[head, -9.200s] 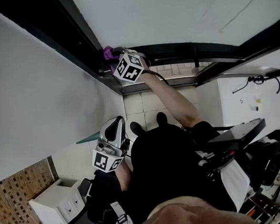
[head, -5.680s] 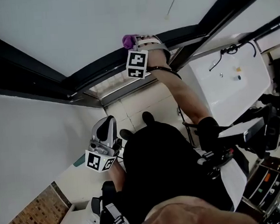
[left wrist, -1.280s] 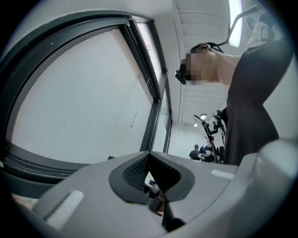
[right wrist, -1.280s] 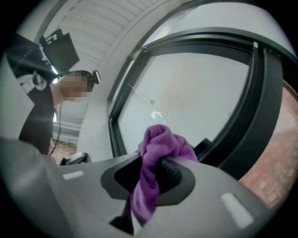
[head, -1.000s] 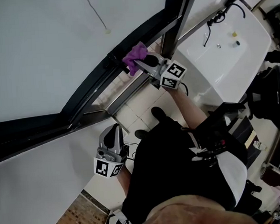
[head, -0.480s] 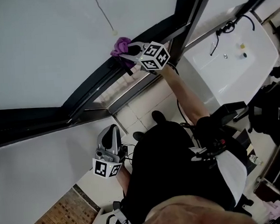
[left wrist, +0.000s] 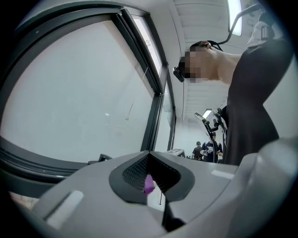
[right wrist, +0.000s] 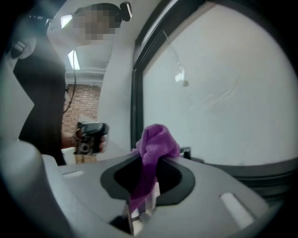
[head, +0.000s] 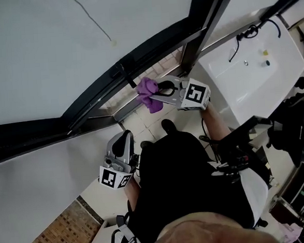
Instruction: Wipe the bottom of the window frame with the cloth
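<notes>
Cloth [head: 148, 87]: purple, bunched, clamped between the closed jaws of the right tool [head: 159, 89], with its upper fold standing above the jaw tips. Position: just below the dark bottom rail of the window frame [head: 103, 88], over pale tiles [head: 144, 119]; contact with the rail cannot be told. Left tool [head: 123, 141]: jaws together, empty, held low beside the person.

Cloth [head: 148, 87] in right gripper [head: 158, 90], just before window frame [head: 103, 85], apparently apart from it; basin [head: 251, 54] at right. We logged left gripper [head: 123, 141] lower, beside the torso.
</notes>
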Demonstrator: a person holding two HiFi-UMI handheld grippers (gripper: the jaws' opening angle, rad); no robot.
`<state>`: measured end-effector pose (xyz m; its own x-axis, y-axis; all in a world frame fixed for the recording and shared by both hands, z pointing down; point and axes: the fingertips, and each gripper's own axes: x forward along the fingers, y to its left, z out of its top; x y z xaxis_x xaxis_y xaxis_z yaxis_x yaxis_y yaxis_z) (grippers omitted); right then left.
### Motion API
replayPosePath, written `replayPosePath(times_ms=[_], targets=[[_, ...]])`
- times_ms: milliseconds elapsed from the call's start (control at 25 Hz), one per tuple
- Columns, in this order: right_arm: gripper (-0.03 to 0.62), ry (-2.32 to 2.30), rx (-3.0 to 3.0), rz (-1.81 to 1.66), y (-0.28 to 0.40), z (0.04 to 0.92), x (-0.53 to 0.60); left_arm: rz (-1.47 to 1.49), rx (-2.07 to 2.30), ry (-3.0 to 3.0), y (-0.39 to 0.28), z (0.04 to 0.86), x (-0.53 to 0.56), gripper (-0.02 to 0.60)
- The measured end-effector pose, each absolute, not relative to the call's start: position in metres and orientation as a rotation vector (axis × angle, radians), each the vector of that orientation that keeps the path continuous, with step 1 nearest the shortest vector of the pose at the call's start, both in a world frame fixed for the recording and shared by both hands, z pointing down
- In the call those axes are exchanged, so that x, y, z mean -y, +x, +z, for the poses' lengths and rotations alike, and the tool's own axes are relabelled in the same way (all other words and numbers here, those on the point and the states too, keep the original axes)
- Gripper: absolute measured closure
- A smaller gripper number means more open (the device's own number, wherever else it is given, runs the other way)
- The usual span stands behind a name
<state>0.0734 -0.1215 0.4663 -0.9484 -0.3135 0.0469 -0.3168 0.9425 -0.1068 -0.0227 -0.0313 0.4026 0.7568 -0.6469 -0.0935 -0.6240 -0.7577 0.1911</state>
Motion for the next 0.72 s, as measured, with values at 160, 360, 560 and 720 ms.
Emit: replayPosePath(times_ms=[160,360,560,720], targets=[[0.522,0.999,2.949,0.074,0.080,0.455,0.230,-0.213,1.018,2.803,-0.019,0.401,0.032,0.581],[0.522,1.045,2.688,0.149,0.030,0.499,0.299,-0.227,1.011,2.811,-0.030,0.399,0.035,0.581],[0.523,1.089,2.550,0.038,0.030,0.508,0.300,-0.294,0.942,2.809,-0.053,0.403,0.054,0.581],[0.523,1.126,2.451,-0.032,0.041,0.513,0.302,-0.364,0.848,2.839,-0.065,0.398,0.068,0.581]])
